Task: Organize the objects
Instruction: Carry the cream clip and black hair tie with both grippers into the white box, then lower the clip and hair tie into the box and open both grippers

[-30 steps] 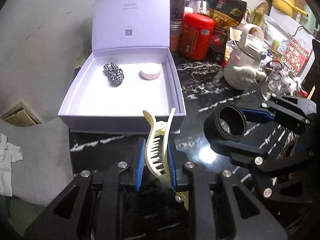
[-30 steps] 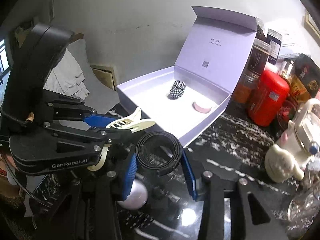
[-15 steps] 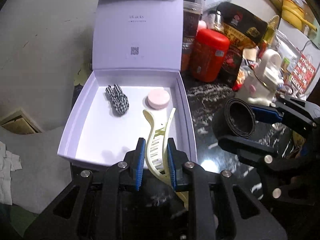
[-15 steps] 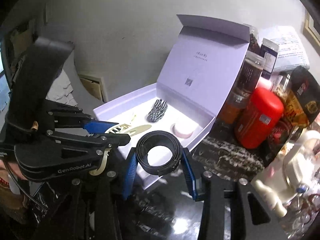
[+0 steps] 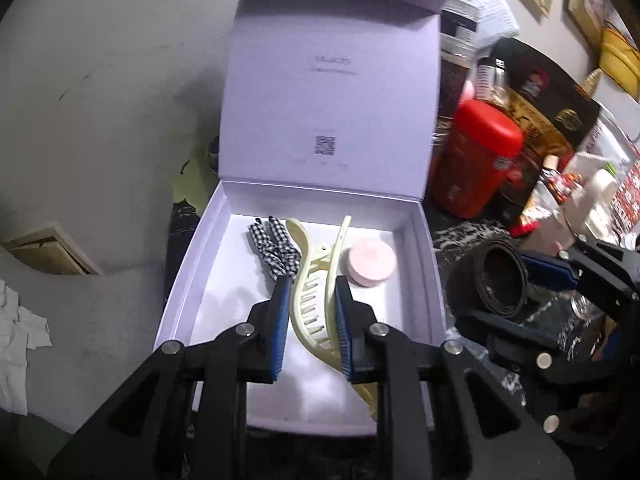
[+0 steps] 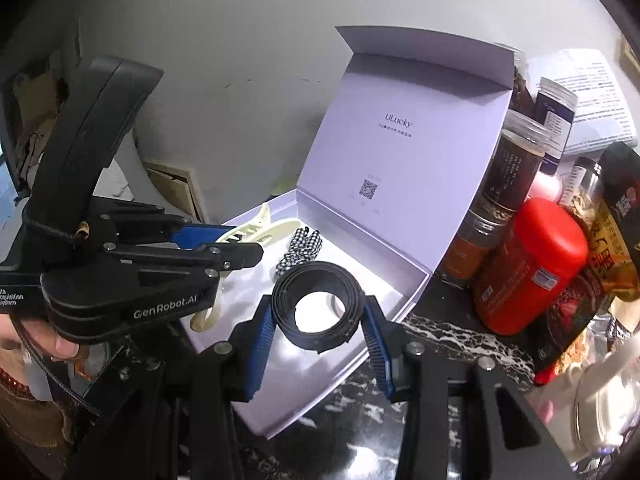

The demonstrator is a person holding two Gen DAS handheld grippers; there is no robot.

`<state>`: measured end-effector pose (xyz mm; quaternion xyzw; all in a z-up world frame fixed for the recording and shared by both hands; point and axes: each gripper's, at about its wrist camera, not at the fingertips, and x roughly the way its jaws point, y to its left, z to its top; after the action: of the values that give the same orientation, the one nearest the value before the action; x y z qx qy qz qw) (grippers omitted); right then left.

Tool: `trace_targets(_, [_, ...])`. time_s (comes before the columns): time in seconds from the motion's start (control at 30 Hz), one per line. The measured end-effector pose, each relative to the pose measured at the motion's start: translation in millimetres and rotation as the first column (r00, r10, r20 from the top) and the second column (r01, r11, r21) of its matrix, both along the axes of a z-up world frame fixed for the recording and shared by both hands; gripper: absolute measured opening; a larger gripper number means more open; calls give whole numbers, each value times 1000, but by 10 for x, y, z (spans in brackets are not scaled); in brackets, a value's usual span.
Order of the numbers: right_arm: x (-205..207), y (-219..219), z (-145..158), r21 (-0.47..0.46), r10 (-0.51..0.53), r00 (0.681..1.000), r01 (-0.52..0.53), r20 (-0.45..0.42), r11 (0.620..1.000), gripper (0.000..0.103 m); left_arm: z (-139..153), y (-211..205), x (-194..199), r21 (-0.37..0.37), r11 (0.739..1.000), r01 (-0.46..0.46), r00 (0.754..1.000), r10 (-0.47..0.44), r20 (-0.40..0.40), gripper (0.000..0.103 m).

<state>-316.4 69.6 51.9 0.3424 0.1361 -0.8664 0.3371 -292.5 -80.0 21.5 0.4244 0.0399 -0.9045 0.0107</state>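
Hair claw (image 5: 316, 304), pale yellow and toothed, is clamped between the blue pads of the left tongs (image 5: 312, 312), its two curved tips pointing toward twelve o'clock in the left wrist view. It hangs over the open lavender gift box (image 5: 188, 264), above the box's white floor. Inside the box, at about eleven o'clock from the claw's tips, lies a black-and-white checked hair tie (image 5: 274, 252); at about two o'clock from the pads sits a round pink compact (image 5: 370, 260), just beside the claw in this view. The box lid (image 5: 332, 92) stands upright at the far side, printed with a small logo and a square code.

The right tongs (image 6: 318, 312) are clamped on a coiled black belt (image 6: 316, 304), the roll pinched across its width between the blue pads. In the right wrist view the coil sits over the near right part of the box (image 6: 340, 368), with the checked hair tie (image 6: 300, 250) at twelve o'clock beyond it. The left tongs (image 6: 240, 246) enter that view from nine o'clock with the claw (image 6: 260, 224) sticking out past the pads, and a person's fingers (image 6: 60, 344) show under the handle.

The box rests on a dark marbled bench (image 6: 448, 344). At three o'clock from the box stand a red canister (image 6: 528, 268), several lidded jars (image 6: 516, 160) and a dark printed bag (image 5: 536, 104), crowded close together.
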Motion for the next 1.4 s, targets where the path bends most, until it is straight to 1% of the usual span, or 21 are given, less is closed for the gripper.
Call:
trace_targets(0.07, [-79,-28,-26,1,-1,1000,1,0,1000,44,-46,-42,-78,4,1000,-16,1000,16,13,20])
trace_targets(0.2, [-290,-106,-80,1,-13,1000,13,9,1000,44,-88,-96,-163,-18,999,-27,1000,28,8,20])
trace_targets(0.3, [-463,-151,-115,-7,-30,999,30,15,1000,44,-204,-204,-216,10,999,-36,999,35,40,20])
trace_targets(0.37, [-564,-171,-154,-18,-36,999,37,22,999,44,-245,-280,-233,34,999,-42,998,41,40,20])
trace_targets(0.4, [-609,-178,-194,-18,-42,998,43,38,999,44,-274,-313,-241,48,998,-46,998,44,46,20])
trace_targets(0.53, [-651,-195,-341,8,-42,997,42,59,999,44,-377,-392,-274,42,997,-69,995,66,72,20])
trace_targets(0.63, [-693,-198,-442,19,-55,995,53,81,998,44,-438,-417,-306,60,996,-70,995,64,82,20])
trace_targets(0.73, [-728,-218,-553,34,-56,993,52,100,998,44,-478,-417,-326,47,996,-77,994,73,88,20])
trace_targets(0.83, [-773,-277,-652,57,-69,993,63,99,996,44,-512,-416,-346,37,996,-82,993,79,89,20])
trace_targets(0.93, [-783,-304,-723,56,-64,992,58,107,997,44,-558,-408,-360,28,996,-86,992,83,99,20])
trace_targets(1.03, [-809,-326,-778,50,-67,992,62,109,997,44,-567,-440,-367,13,995,-97,990,95,102,20])
trace_targets(1.17, [-839,-345,-830,50,-73,991,68,116,996,44,-608,-469,-385,24,995,-95,989,92,112,20])
trace_targets(1.4, [-859,-358,-893,60,-81,989,74,125,996,45,-700,-431,-427,-2,997,-78,986,78,146,20])
